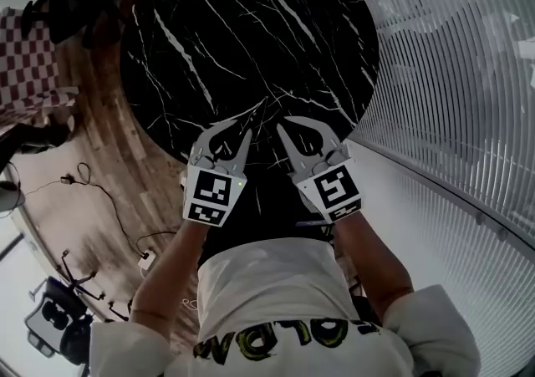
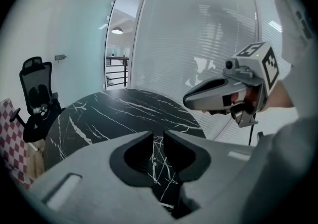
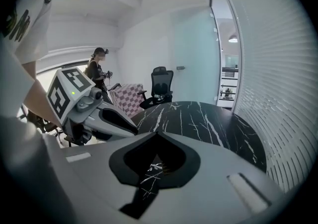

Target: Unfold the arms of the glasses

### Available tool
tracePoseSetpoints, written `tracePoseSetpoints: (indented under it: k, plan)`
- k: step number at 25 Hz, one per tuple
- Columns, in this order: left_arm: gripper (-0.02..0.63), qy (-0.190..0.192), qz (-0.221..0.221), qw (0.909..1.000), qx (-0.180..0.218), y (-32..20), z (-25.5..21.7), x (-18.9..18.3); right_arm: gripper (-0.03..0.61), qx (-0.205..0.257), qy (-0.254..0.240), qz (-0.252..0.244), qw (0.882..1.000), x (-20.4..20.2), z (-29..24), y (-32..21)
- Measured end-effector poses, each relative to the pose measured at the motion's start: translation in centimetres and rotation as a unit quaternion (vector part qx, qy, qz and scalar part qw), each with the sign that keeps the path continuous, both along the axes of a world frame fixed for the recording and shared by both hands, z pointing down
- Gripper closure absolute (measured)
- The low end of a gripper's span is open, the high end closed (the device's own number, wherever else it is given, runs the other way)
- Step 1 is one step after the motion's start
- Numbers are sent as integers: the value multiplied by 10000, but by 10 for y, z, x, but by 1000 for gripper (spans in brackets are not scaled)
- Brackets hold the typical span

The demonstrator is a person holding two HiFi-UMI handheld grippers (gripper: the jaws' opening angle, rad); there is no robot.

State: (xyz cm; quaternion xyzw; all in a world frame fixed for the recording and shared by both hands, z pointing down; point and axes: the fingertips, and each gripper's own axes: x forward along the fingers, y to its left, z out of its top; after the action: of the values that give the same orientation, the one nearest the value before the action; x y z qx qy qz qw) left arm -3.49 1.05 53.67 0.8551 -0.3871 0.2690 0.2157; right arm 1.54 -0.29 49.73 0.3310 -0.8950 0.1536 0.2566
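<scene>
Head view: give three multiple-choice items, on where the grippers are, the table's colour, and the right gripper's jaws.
1. The left gripper and right gripper are: A) over the table's near edge; B) at its far edge; C) on the floor.
2. The table top is: A) plain white; B) black with white veins; C) checkered.
3. The right gripper's jaws are: A) wide apart; B) clamped on glasses; C) tips together, nothing between.
Key: A, the head view shows both at the nearer rim; B, white veins cross black; C, its own view shows tips touching.
</scene>
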Motion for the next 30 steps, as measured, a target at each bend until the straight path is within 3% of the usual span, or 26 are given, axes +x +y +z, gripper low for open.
tracePoseSetpoints:
  k: [9, 18, 24, 30]
  plan:
    - [529, -217, 133, 9977, -625, 0, 80, 11, 575, -465, 361, -206, 9981, 7, 74, 1]
    - [522, -412, 143, 9941, -993, -5, 145, 16, 575, -817, 500, -339, 9948, 7, 132, 5]
    - [520, -431, 266, 9923, -1132, -3, 164, 24, 577, -894, 432, -351, 9944, 9, 145, 5]
    - [572, -372, 96, 9929, -1125, -2, 167, 25, 575, -939, 391, -320, 9943, 12, 146, 11]
